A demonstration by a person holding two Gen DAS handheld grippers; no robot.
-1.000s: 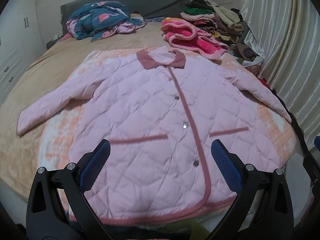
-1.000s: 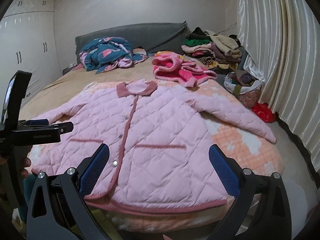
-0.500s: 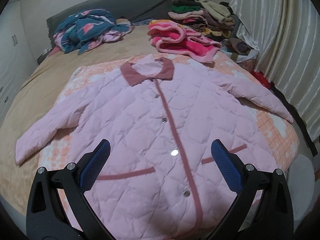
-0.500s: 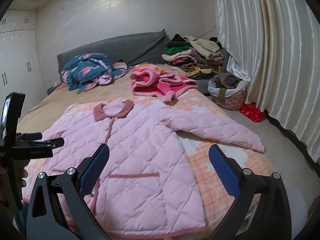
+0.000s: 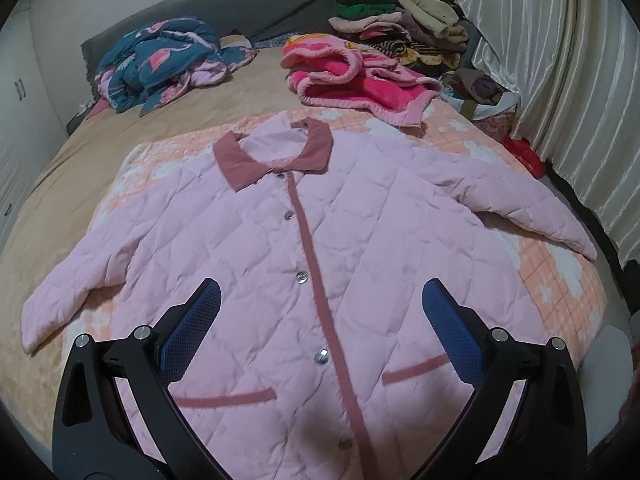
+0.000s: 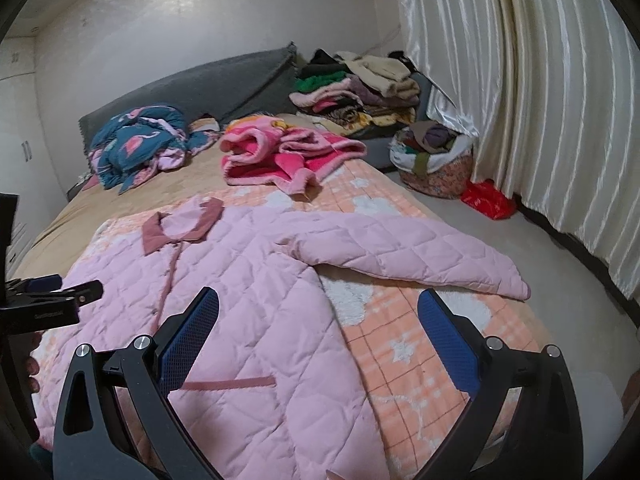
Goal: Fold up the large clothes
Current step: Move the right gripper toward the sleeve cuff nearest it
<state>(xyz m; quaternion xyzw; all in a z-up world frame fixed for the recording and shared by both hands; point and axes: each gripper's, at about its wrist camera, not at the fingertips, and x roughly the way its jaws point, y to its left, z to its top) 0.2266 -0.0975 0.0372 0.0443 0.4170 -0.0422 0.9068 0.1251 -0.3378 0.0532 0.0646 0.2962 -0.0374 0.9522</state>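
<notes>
A pink quilted jacket [image 5: 280,248] with a dusty-rose collar and snap placket lies flat, front up, on an orange checked blanket [image 5: 560,280], both sleeves spread out. My left gripper [image 5: 320,312] hovers open over the jacket's lower front, nothing between its blue pads. In the right wrist view the same jacket [image 6: 248,300] fills the left half, its right sleeve [image 6: 420,260] stretching toward the bed's edge. My right gripper [image 6: 318,320] hangs open above the jacket's right side and the blanket [image 6: 400,344]. The left gripper's body [image 6: 44,304] shows at the left border.
A bright pink fleece garment [image 6: 288,152] and a blue flamingo-print bundle [image 6: 136,140] lie further up the bed. A stack of folded clothes [image 6: 360,96] sits by the grey headboard. A cloth-filled basket [image 6: 436,156] and a red bag [image 6: 488,200] stand on the floor beside the curtains [image 6: 540,100].
Both grippers have moved forward and rightward over the bed. The jacket's hem has dropped out of the left view; the right view has swung toward the right sleeve and the floor.
</notes>
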